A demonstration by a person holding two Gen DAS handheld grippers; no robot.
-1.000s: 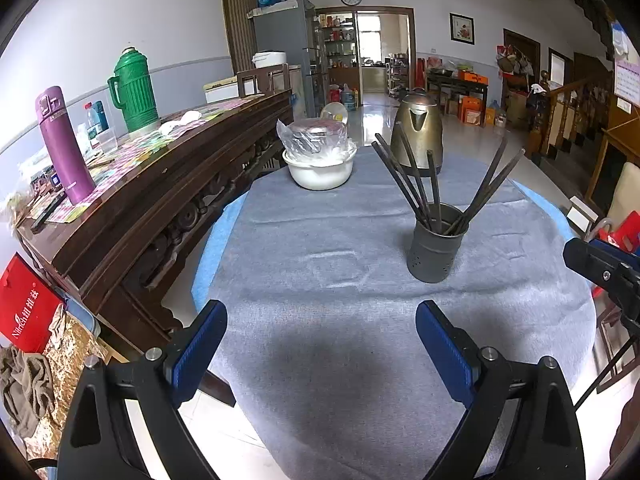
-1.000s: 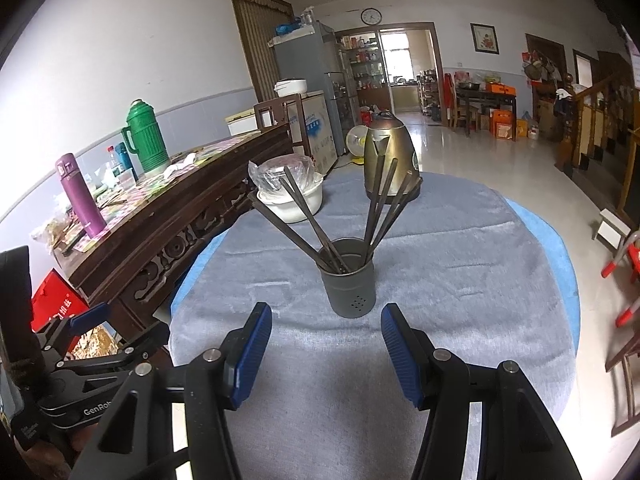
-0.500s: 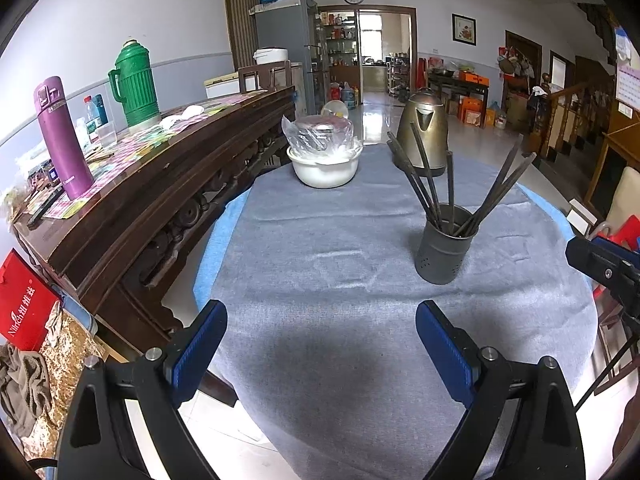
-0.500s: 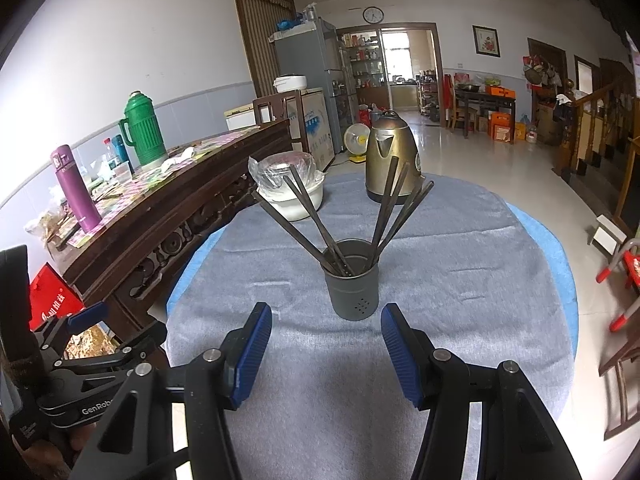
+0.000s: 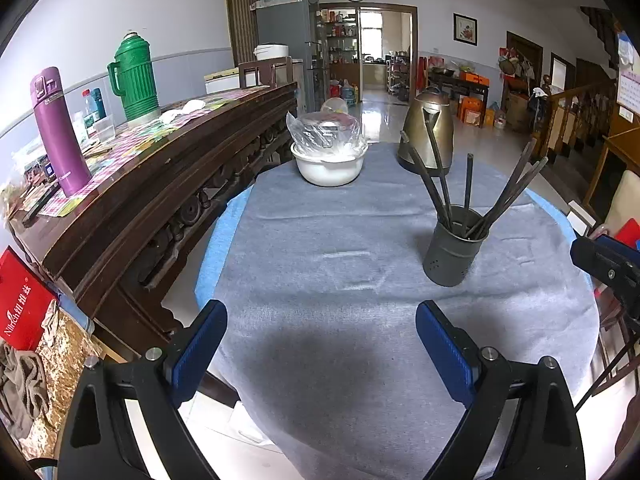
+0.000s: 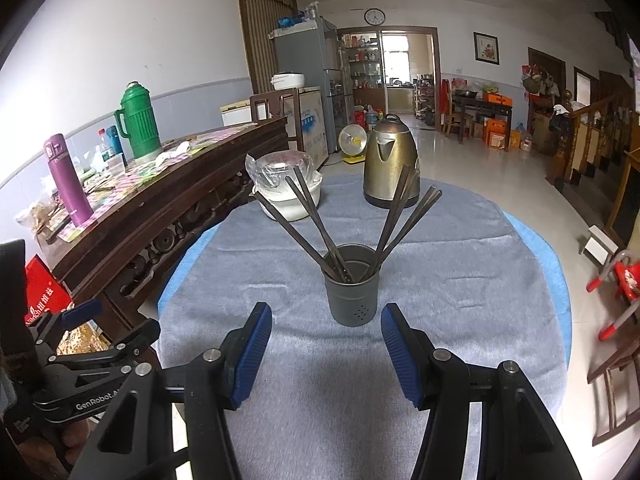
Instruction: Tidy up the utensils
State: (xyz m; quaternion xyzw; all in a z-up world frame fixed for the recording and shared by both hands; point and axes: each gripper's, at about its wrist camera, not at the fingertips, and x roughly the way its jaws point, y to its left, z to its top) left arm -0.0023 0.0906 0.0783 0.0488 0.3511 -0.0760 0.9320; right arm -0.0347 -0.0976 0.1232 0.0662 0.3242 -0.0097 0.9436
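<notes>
- Facing the grey holder (image 6: 352, 294) head-on, the right claw (image 6: 326, 354) has it straight ahead, centred on the gap between its blue pads, near but not touching.
- Both claws stand wide and empty; the left claw (image 5: 320, 346) hovers over bare cloth, with the holder off to its front-right and farther away.
- The holder stands upright on the bench (image 5: 320, 248), in front of the brass kettle (image 6: 390, 162) and the covered white bowl (image 5: 329, 160).
- Dark chopsticks (image 6: 316, 220) sit in the holder, fanned out: some lean left, others right, long axes steeply slanted upward, tips well above the rim.
- My judgement: the right claw is the nearer and better aligned; it should rise to the sticks' upper ends and close across one slanted shaft.
- A risk: the spread leaves neighbours close together, so a pinch may catch two.
</notes>
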